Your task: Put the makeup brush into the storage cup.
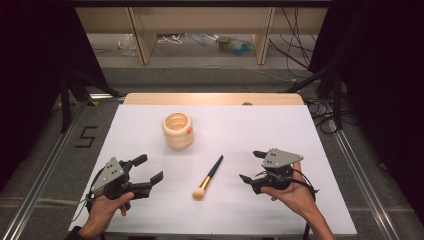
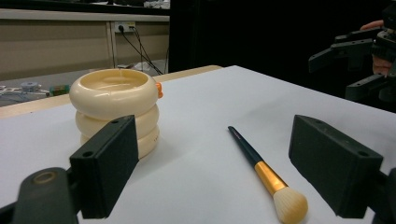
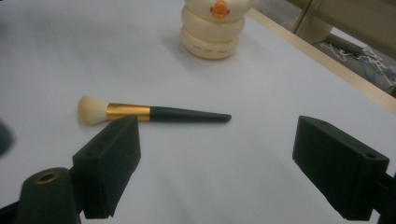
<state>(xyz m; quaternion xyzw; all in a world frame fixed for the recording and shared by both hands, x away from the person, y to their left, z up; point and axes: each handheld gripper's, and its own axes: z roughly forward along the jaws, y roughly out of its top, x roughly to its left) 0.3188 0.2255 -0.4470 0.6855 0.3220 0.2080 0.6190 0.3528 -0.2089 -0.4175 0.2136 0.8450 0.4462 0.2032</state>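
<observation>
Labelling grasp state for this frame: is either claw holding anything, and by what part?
Nothing is held. Left claw and right claw are both open and empty; the brush lies untouched on the table between them.

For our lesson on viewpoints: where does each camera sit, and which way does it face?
High view: above the table's near side, looking forward and down; both forearms and hands show.
Left gripper view: on the left gripper, facing cup and brush.
Right gripper view: on the right gripper, facing brush and cup.
All share both.
</observation>
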